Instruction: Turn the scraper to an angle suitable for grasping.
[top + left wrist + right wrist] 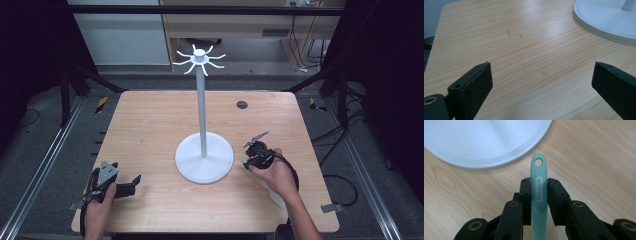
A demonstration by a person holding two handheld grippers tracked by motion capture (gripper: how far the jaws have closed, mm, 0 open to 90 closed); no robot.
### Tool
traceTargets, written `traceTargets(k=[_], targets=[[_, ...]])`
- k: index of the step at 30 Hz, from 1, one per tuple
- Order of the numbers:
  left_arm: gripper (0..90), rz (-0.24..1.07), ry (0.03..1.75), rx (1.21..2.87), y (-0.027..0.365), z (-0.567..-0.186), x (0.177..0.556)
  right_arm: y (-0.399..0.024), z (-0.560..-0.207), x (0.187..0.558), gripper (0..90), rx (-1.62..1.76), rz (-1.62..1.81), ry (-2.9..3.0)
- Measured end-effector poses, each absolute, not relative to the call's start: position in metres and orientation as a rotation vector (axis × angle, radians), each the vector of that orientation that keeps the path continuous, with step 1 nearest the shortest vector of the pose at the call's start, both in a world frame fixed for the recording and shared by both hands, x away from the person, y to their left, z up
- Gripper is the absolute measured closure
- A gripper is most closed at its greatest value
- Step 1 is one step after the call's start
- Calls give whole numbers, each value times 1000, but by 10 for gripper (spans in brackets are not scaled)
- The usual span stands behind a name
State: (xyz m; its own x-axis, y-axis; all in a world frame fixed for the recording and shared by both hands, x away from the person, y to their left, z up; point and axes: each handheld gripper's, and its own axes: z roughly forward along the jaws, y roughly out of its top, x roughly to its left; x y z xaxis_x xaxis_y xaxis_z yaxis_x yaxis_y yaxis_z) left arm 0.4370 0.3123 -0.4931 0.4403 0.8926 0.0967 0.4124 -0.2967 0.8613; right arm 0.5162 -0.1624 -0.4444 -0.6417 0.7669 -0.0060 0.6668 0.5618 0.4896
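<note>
A white stand rises from the middle of the table, with a round base [204, 159], a thin pole and a crown of hooks [200, 57] at the top. My right gripper [244, 160] is just right of the base, shut on a slim mint-green handle [539, 187] with a hanging hole at its tip. The tip points toward the base's rim [481, 142] and stops short of it. My left gripper [136, 185] rests low at the table's front left. It stands open [541, 75] over bare wood, and the base [604, 22] lies ahead to its right.
The wooden table [150, 125] has a dark round grommet [242, 104] at the back right. Black frame posts stand at both back corners, and metal rails run along the floor on each side. Cables lie on the floor to the right.
</note>
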Motion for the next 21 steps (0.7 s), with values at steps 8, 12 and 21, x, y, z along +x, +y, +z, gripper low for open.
traceTargets(k=[8, 12, 21], targets=[[28, 753, 1106, 1890, 313, -493, 437, -178, -431, 513, 743, 1205, 862, 2424], [28, 748, 1109, 1882, 315, -493, 435, -183, -426, 511, 743, 1205, 920, 2376], [28, 741, 1123, 1864, 318, -492, 433, -192, -413, 505, 743, 1239, 1034, 2293]])
